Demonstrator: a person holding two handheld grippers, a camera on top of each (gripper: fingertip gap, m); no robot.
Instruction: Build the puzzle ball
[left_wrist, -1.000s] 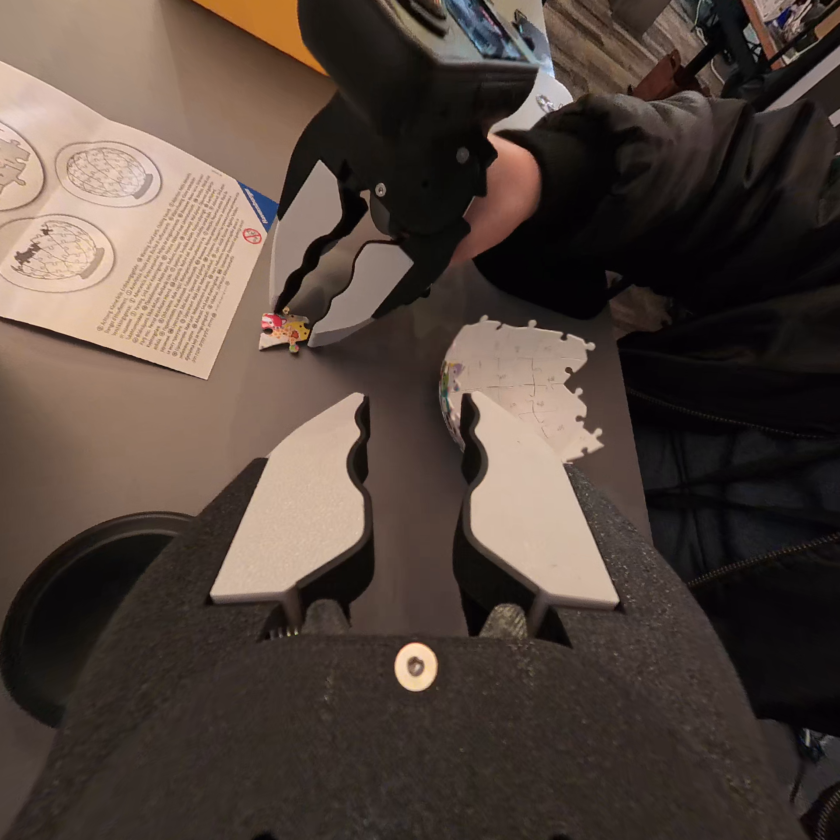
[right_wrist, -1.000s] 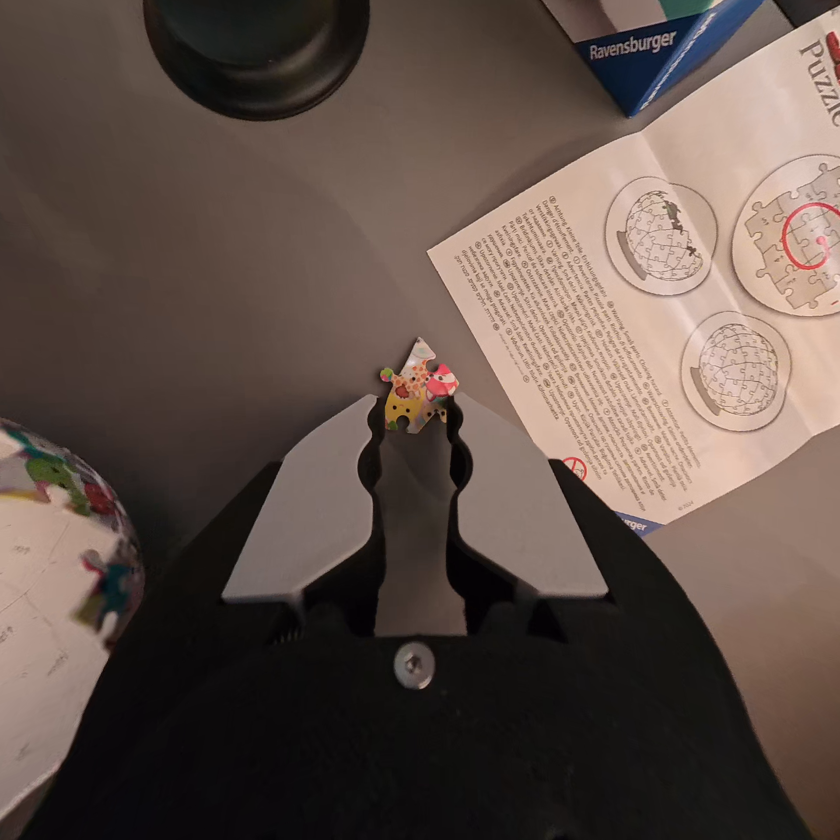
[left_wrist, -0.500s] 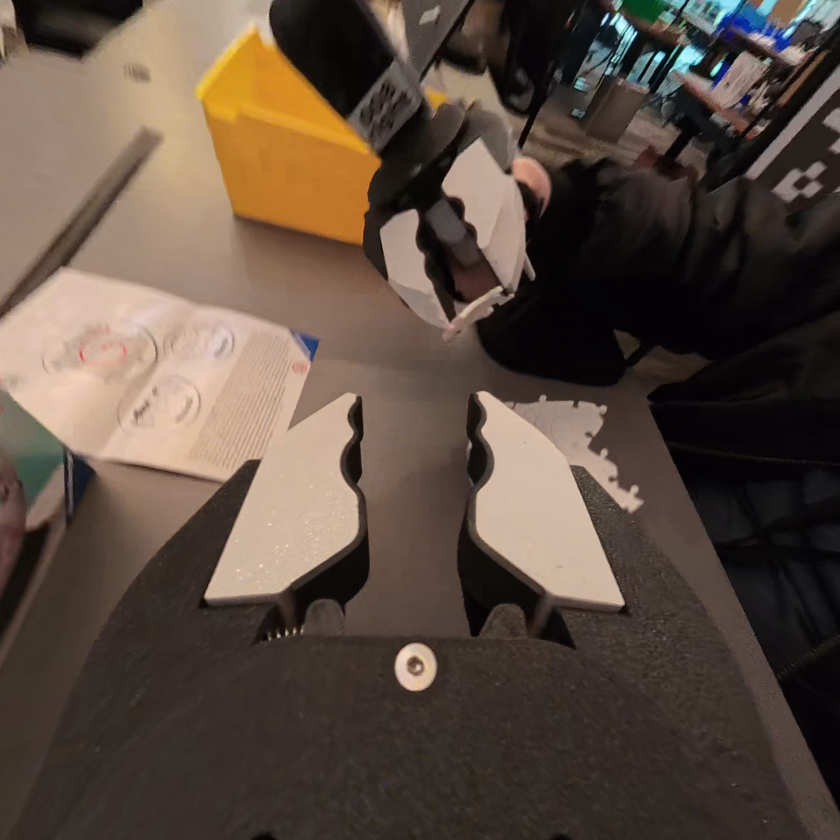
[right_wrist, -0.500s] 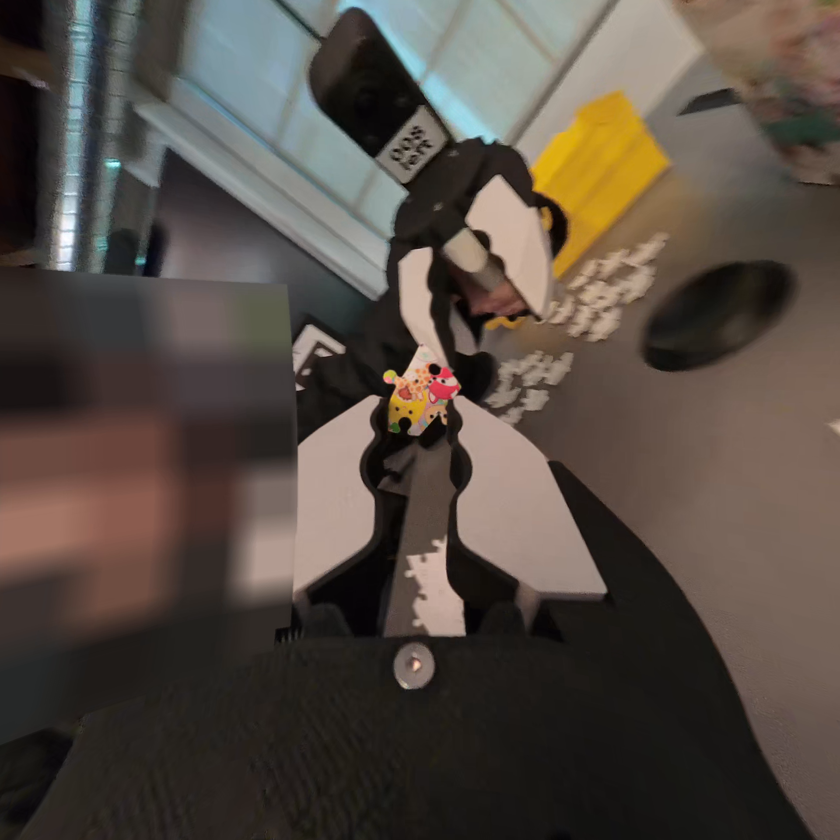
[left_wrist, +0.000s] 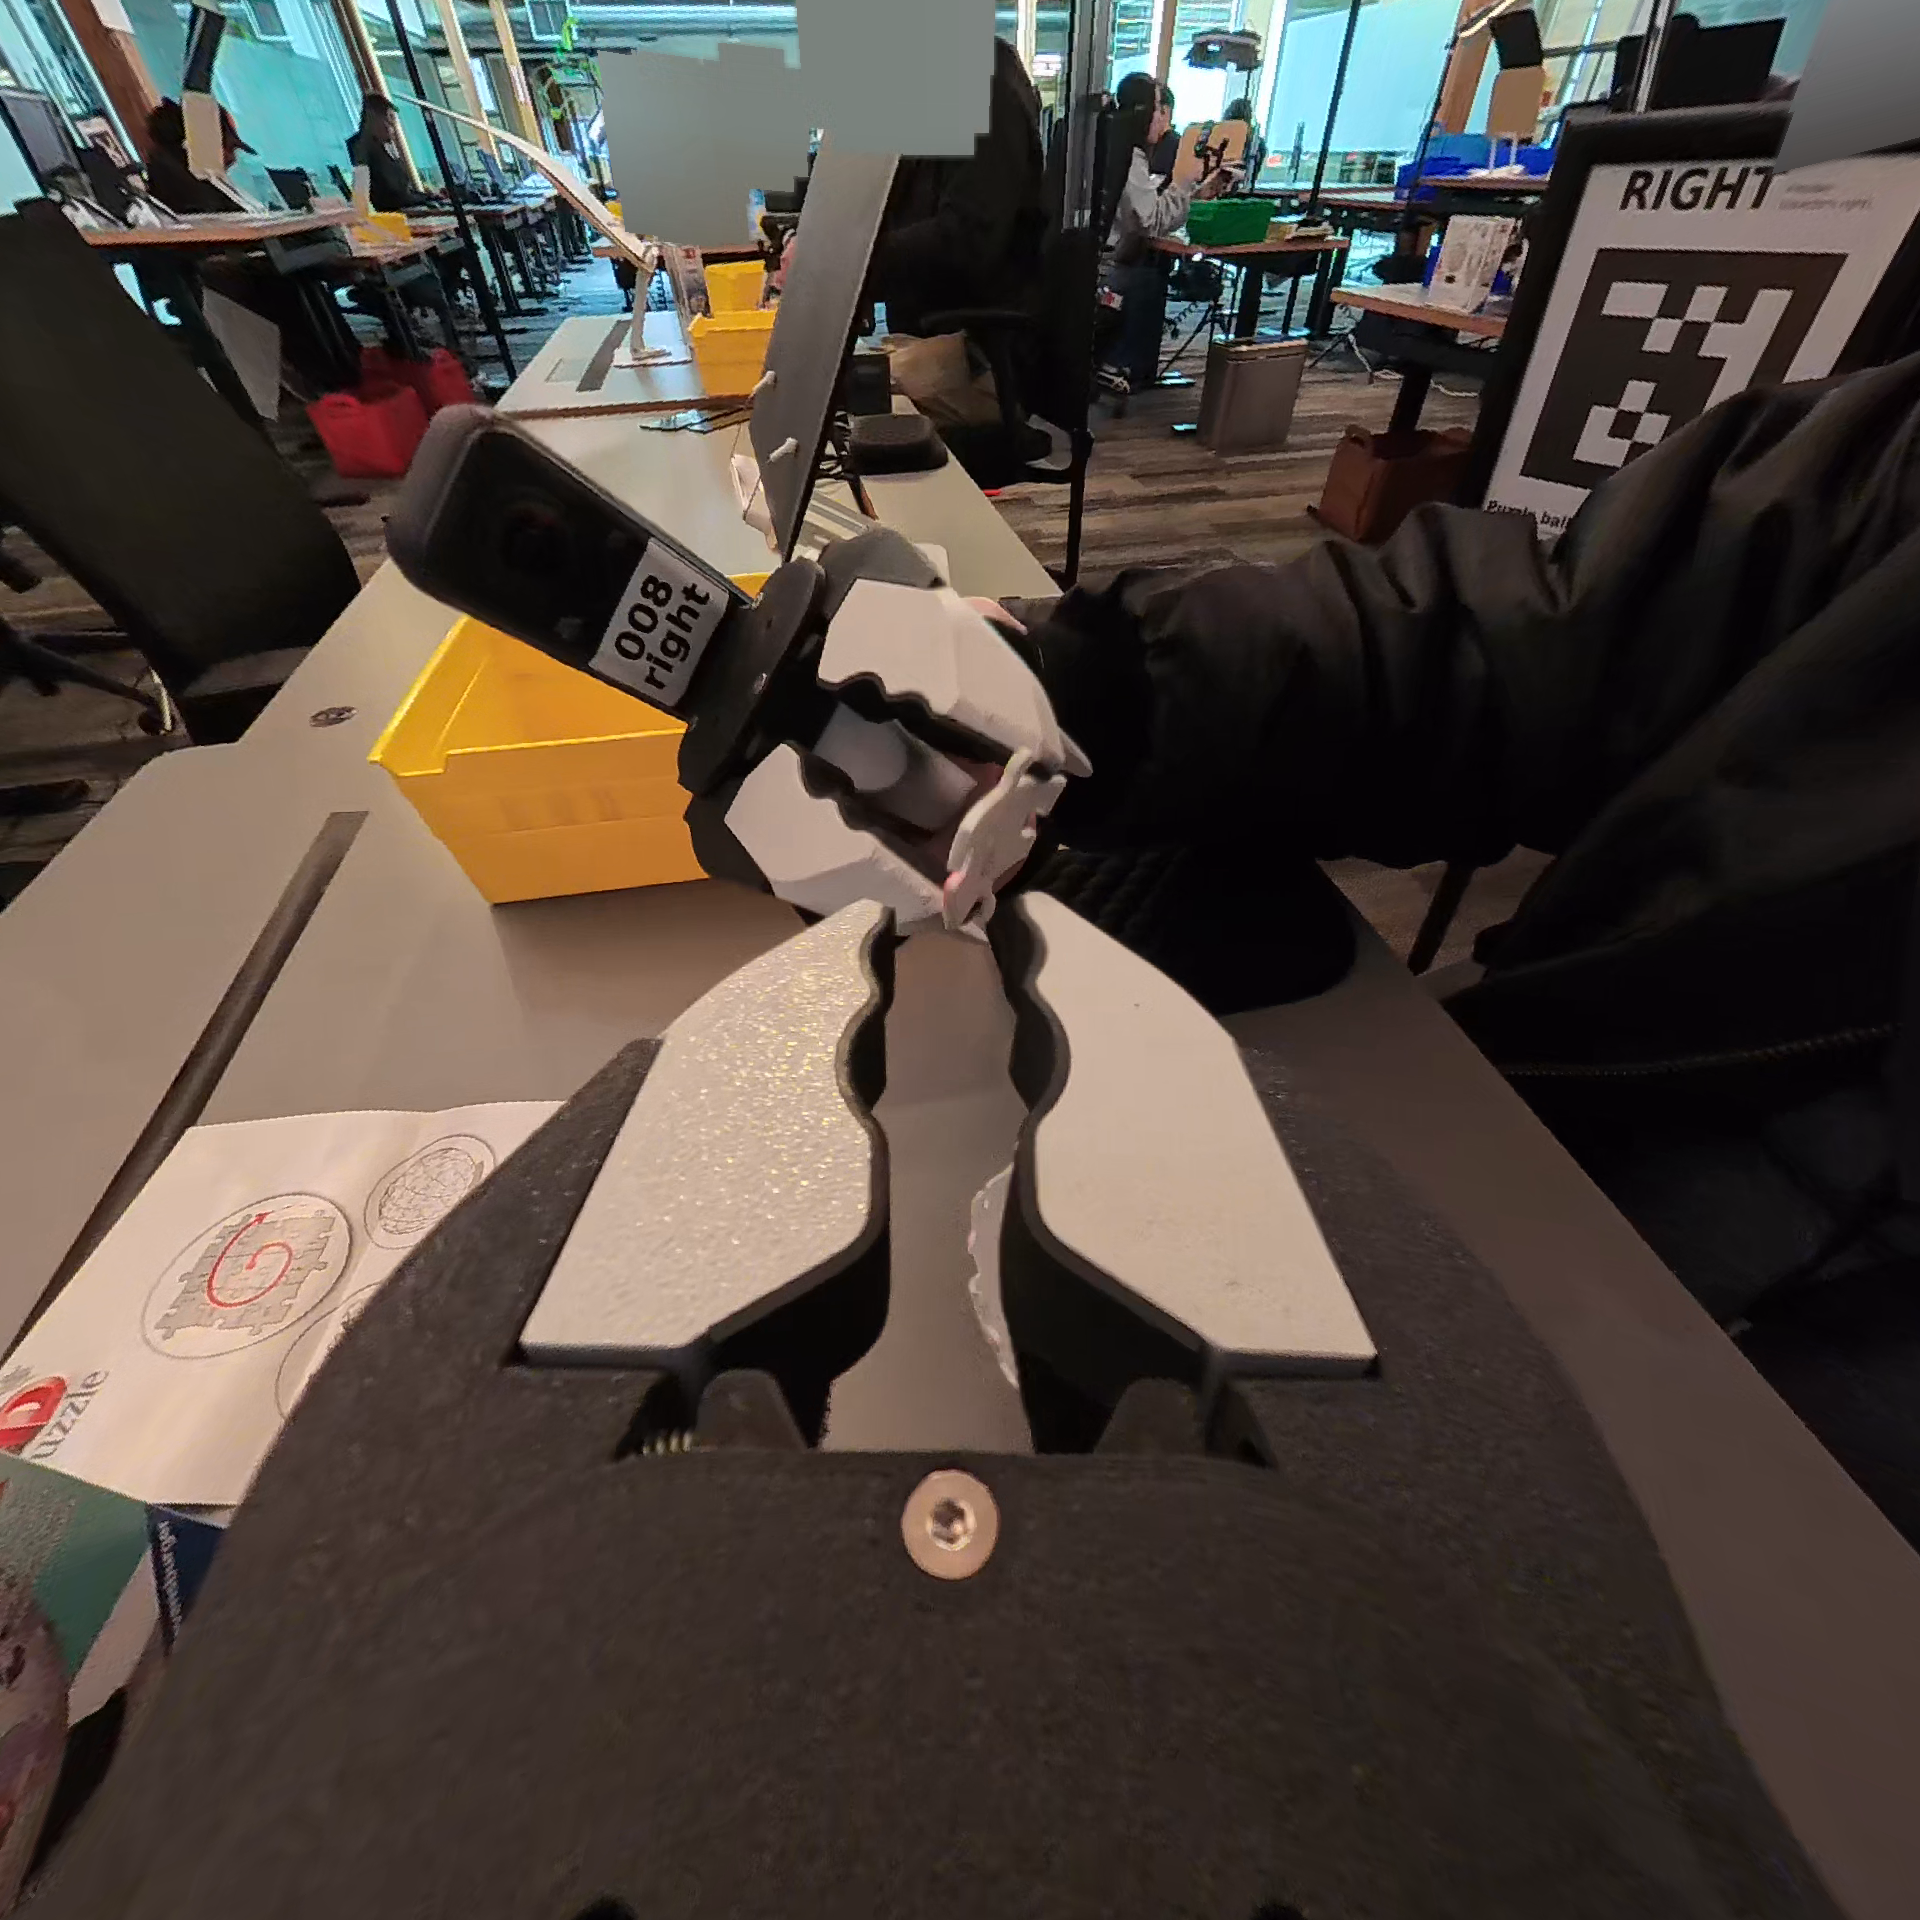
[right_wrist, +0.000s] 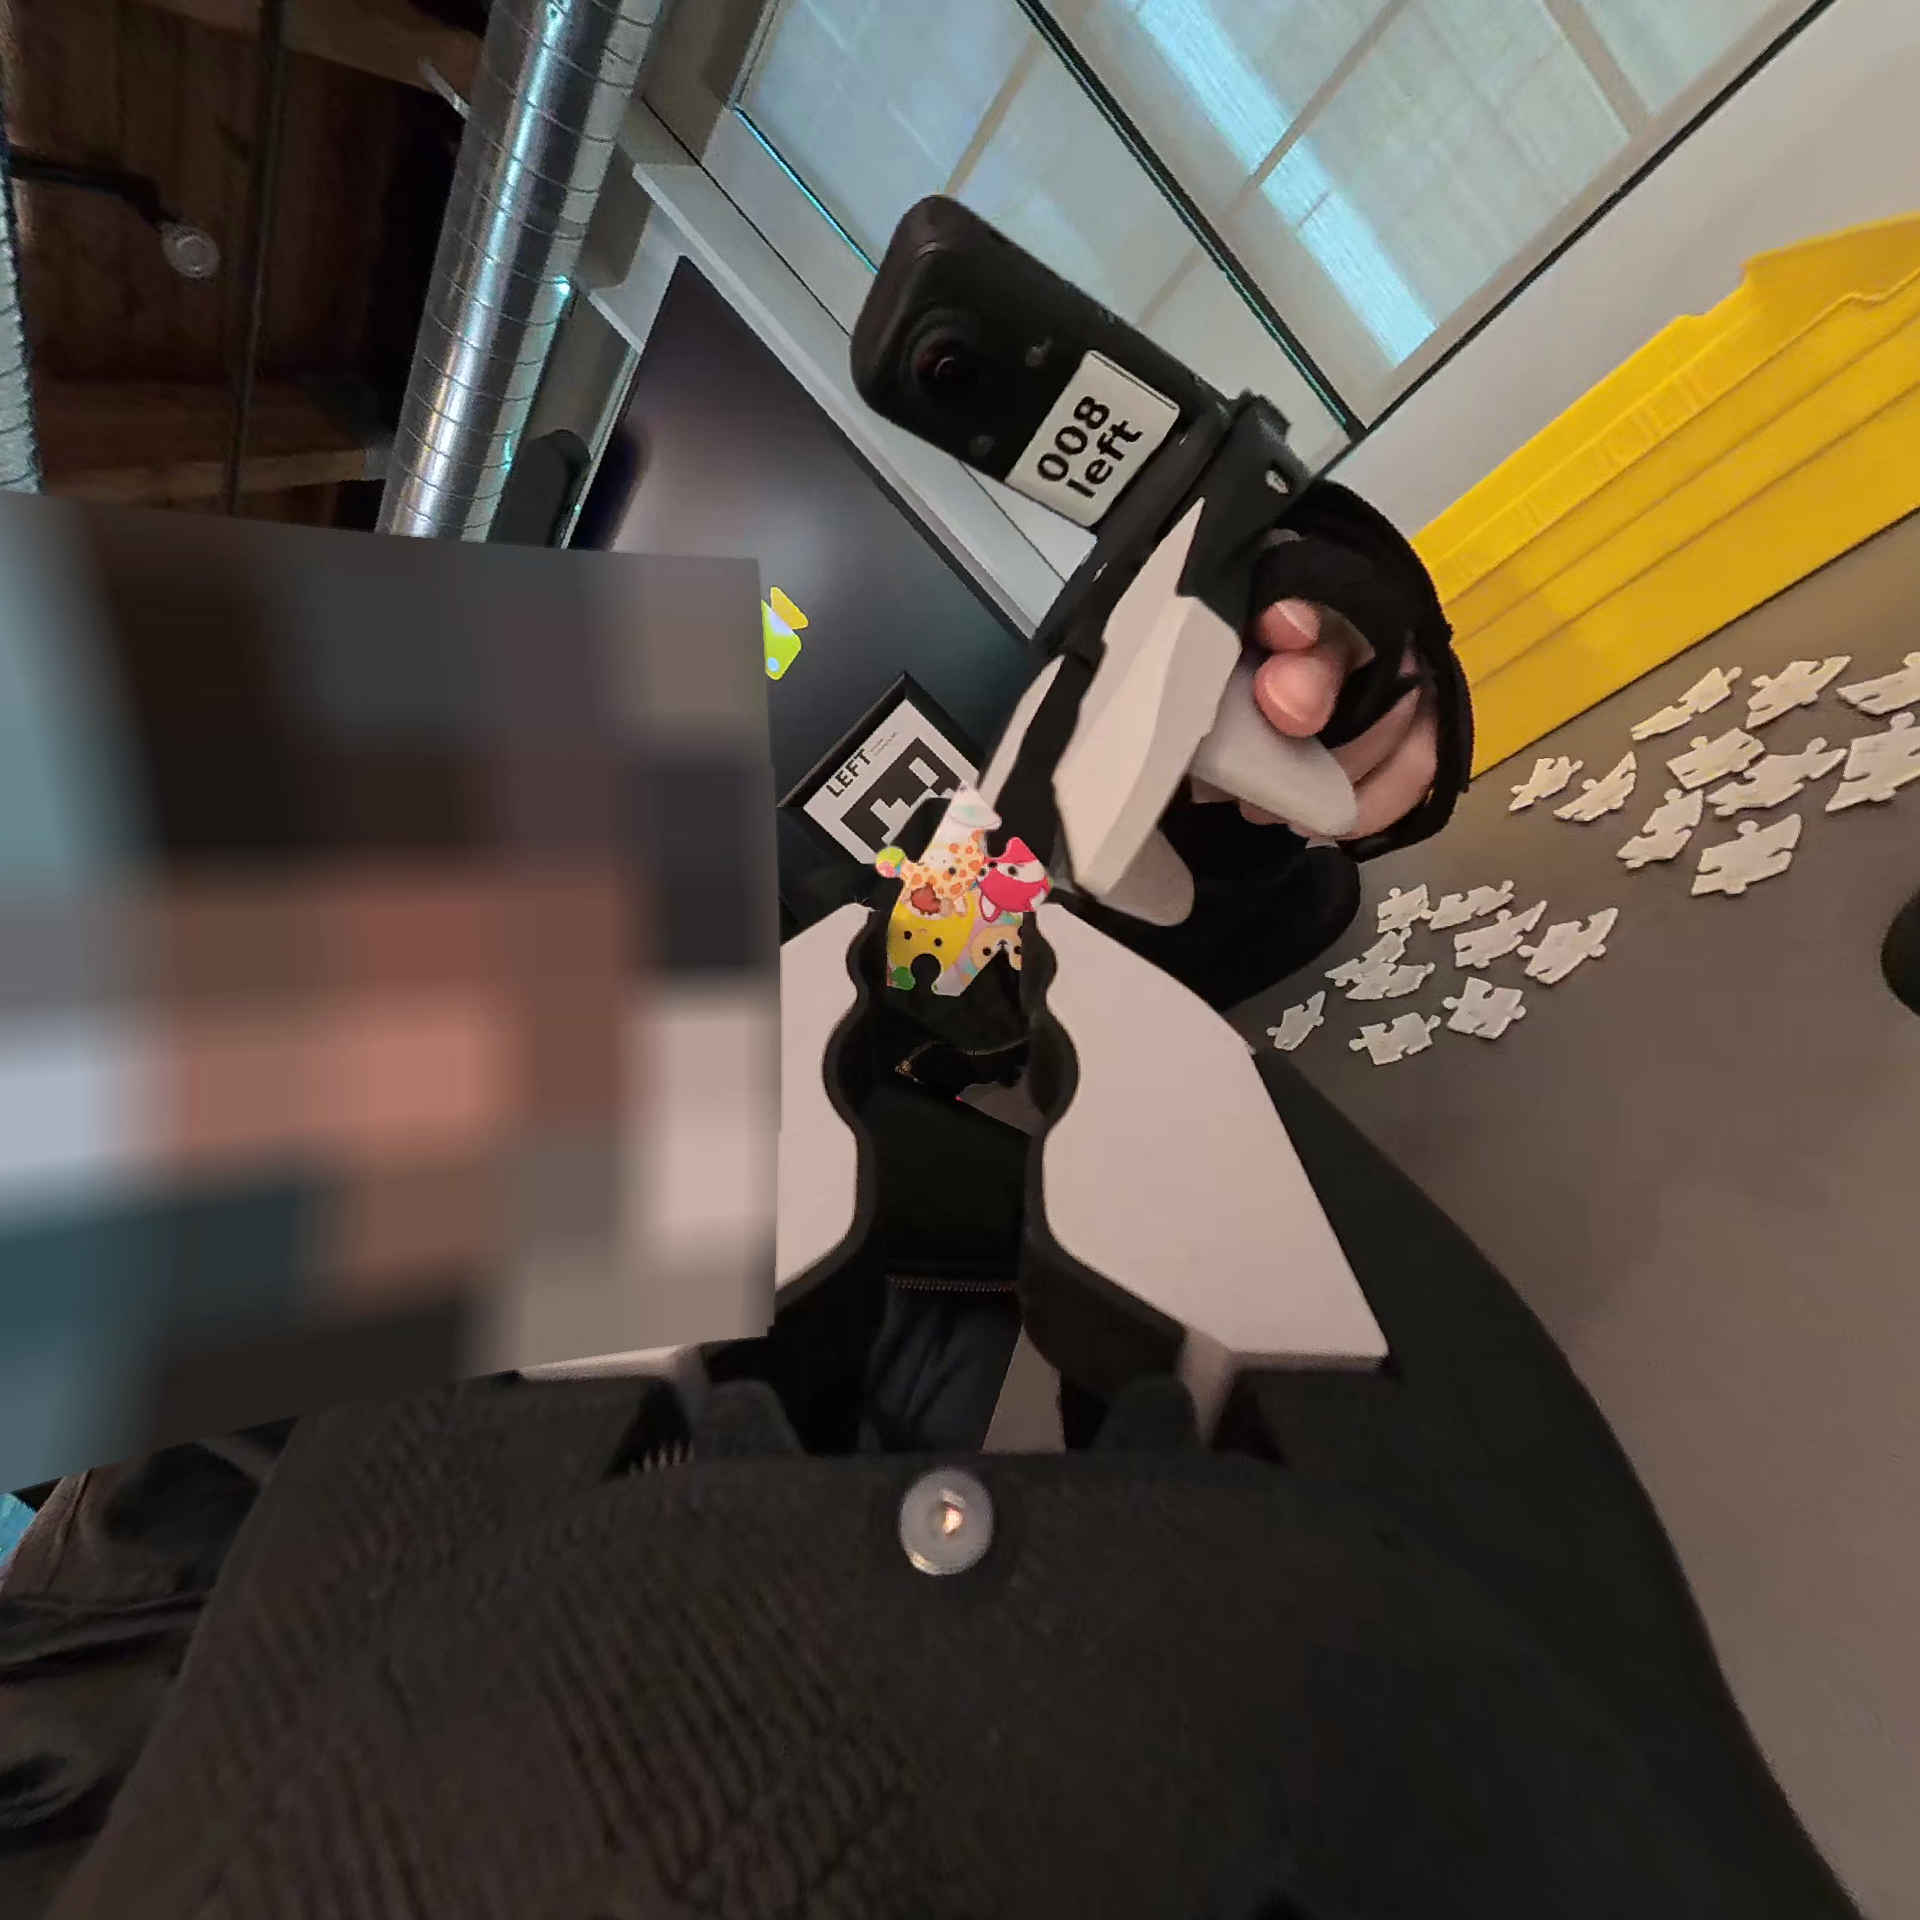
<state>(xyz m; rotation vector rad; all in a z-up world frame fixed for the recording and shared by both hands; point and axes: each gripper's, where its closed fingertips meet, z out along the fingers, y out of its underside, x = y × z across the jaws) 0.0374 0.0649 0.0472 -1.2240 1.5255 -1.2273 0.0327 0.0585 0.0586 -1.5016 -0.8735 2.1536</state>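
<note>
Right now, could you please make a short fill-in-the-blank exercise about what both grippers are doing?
1. The colourful puzzle piece is pinched by the ____ gripper.
2. The left gripper holds ____.
3. The bin on the table is ____ in colour.
4. The loose pieces lie with their ____ side up.

Missing words: right; nothing; yellow; white

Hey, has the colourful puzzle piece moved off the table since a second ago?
Yes. The puzzle piece is up off the grey table, pinched in the right gripper, no longer lying beside the instruction sheet.
</note>
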